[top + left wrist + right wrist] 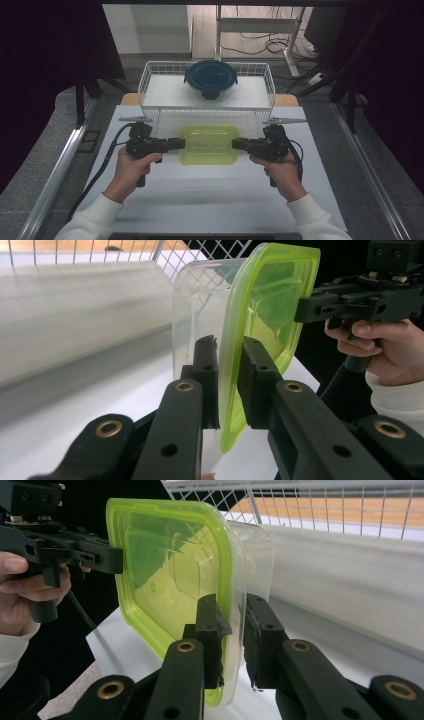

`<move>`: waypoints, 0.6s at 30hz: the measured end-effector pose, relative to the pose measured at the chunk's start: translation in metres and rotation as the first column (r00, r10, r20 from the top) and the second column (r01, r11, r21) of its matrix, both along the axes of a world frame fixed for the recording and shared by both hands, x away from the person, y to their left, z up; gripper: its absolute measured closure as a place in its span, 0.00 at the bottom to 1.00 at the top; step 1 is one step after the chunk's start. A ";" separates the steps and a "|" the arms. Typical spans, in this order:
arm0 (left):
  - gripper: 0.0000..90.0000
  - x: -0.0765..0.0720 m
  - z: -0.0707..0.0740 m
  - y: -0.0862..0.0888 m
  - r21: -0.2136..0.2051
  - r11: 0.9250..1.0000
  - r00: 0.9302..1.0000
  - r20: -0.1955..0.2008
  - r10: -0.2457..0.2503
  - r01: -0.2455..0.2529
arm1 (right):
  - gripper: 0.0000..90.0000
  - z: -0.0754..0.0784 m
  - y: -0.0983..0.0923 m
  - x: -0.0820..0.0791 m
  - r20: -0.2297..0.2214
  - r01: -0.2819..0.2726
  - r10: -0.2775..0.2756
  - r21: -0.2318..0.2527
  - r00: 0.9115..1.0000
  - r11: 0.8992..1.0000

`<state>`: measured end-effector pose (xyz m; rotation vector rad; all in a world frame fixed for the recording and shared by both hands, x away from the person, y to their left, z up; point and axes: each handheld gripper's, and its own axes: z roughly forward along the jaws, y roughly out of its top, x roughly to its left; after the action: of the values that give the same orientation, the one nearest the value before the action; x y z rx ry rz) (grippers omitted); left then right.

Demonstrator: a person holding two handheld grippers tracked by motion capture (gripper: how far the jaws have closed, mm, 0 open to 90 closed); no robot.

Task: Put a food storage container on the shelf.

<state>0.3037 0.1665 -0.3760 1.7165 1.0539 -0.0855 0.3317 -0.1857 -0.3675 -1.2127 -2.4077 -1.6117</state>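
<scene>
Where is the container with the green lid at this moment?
In the high view, the green-lidded container is at the table's centre, just in front of the wire basket, clamped between the left gripper and the right gripper.

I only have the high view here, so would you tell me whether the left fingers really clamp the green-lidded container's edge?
Observer: Yes. In the left gripper view the left gripper has its fingers pressed on the rim of the green-lidded container.
Operator: And the right side?
Observer: The right gripper pinches the opposite rim, one finger on the lid, one on the clear wall.
Operator: Is anything inside the container?
Observer: Through the clear wall it looks empty.
</scene>
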 end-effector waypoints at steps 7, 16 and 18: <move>0.89 0.003 0.016 -0.001 0.011 1.000 1.000 0.027 0.001 -0.002 | 0.86 0.014 0.000 0.002 0.029 0.003 -0.003 0.004 1.000 1.000; 0.89 0.008 0.029 0.002 0.000 1.000 0.999 0.041 0.001 -0.001 | 0.86 0.030 0.001 0.005 0.055 -0.004 0.003 0.007 0.998 1.000; 0.89 0.009 0.032 0.003 -0.006 1.000 0.999 0.043 0.001 0.000 | 0.86 0.033 0.001 0.006 0.056 -0.001 0.001 0.009 0.998 1.000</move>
<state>0.3132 0.1691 -0.3441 1.7058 1.0219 -0.0514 0.3381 -0.1844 -0.3350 -1.1805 -2.4302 -1.6767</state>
